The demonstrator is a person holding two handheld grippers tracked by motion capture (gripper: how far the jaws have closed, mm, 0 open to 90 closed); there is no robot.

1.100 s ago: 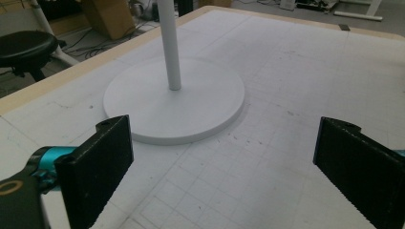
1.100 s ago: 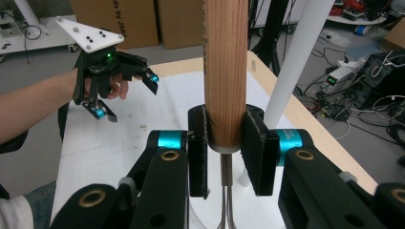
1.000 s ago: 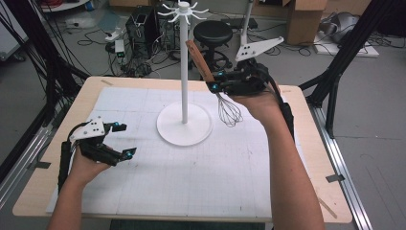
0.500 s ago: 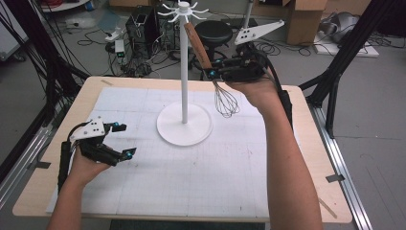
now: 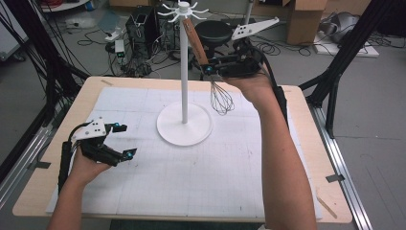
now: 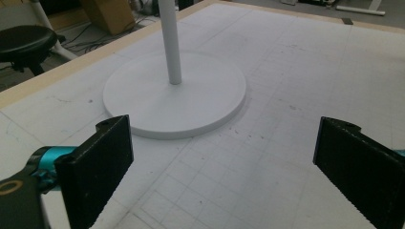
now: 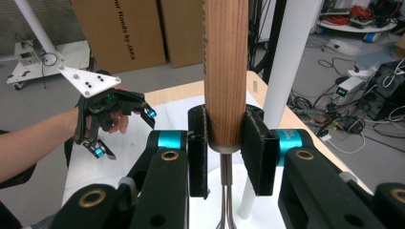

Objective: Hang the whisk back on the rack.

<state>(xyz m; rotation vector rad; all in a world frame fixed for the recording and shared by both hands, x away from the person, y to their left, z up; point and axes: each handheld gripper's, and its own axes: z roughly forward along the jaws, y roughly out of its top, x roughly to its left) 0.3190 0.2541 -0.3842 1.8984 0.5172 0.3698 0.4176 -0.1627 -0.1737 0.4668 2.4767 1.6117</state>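
Lower left of the high view: left hand-held gripper [image 5: 122,140], black with teal joints, low over the white gridded mat [image 5: 230,167], jaws spread wide, nothing between them. Mat lies on the pale wooden desk [image 5: 57,139].

Centre of frame: white stand with round base and tall pole [image 5: 184,122], spoked hooks at its top near the upper edge.

Upper centre-right, beyond the stand base: right hand-held gripper [image 5: 210,64] raised above the desk, jaws clamped on the wooden handle of a wire whisk [image 5: 221,96]. Handle slants up-left toward the hooks; wire loops hang below, just right of the pole, clear of the mat. Right gripper view: pads [image 7: 198,148] squeezing the handle's lower end.
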